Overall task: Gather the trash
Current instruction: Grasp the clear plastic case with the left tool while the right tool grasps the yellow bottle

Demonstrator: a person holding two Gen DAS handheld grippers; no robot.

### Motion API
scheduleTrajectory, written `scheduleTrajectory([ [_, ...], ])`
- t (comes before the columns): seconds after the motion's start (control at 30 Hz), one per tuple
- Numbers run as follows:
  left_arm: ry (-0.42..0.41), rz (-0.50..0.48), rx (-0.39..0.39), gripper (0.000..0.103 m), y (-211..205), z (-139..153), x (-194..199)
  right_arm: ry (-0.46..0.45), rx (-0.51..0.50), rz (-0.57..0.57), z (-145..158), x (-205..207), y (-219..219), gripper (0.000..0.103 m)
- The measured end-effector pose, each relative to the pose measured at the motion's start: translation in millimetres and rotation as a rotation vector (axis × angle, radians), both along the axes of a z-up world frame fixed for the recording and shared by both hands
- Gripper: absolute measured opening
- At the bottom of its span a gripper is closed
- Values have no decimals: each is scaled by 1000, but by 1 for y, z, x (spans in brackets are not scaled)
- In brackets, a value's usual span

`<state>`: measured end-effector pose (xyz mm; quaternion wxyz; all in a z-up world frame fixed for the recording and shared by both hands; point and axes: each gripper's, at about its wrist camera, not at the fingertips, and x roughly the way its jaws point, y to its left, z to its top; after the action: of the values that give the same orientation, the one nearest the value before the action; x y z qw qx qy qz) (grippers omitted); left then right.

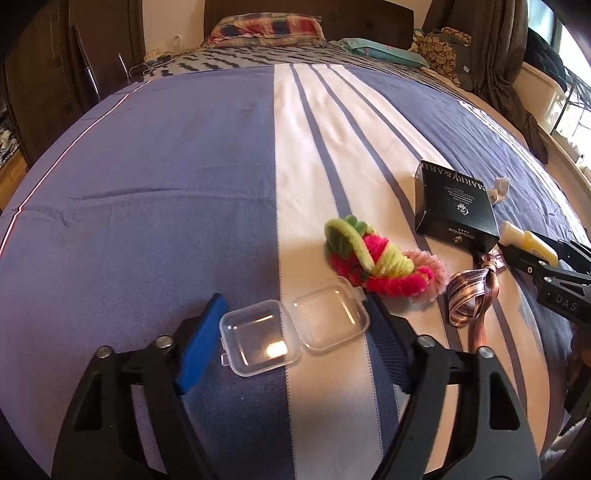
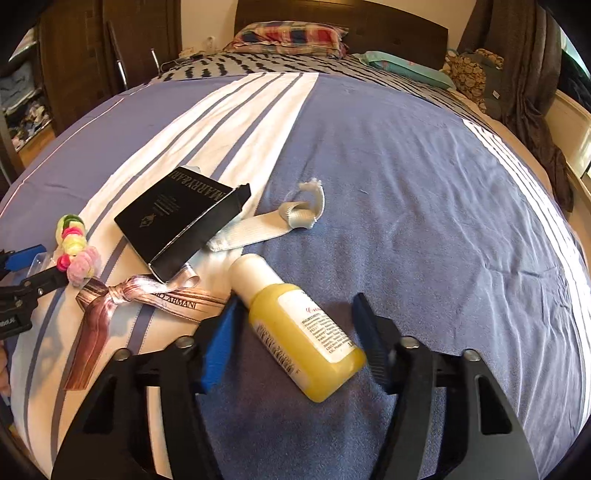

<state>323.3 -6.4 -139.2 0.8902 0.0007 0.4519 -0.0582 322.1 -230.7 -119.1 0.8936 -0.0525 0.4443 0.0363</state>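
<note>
Nearest us, at the near edge of the bed (image 1: 147,177), our left gripper (image 1: 293,325) has its fingers apart around a small clear plastic case (image 1: 291,330), lying open with its two halves side by side; the right pad touches the lid's end, while the blue left pad looks just short of the other half. Our right gripper (image 2: 291,332) likewise straddles a small yellow bottle (image 2: 299,328), fingers apart, neither pad clearly pressing.

The bottle lies flat, its long axis slanting across the gap, its white cap pointing away toward the black box (image 2: 177,221). Because of that slant, we judge closing could twist or squirt it out sideways. The hinged case could fold or skid on the soft cover.

Beyond lie a knotted ribbon (image 2: 122,295), fuzzy coloured rings (image 1: 369,258), a white strap (image 2: 258,225), then the pillow (image 1: 266,27) at the head.
</note>
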Motion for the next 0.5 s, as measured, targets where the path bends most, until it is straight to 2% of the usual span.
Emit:
scheduleTrajectory([
  [0.03, 2, -3, -2, 70, 1, 0, -2, -2, -4, 1, 0, -2, 1, 50],
  [0.37, -12, -40, 7, 70, 0, 5, -53, -12, 24, 9, 6, -43, 5, 49],
  [0.5, -24, -57, -20, 70, -1, 8, -83, -22, 41, 8, 8, -70, 6, 49],
])
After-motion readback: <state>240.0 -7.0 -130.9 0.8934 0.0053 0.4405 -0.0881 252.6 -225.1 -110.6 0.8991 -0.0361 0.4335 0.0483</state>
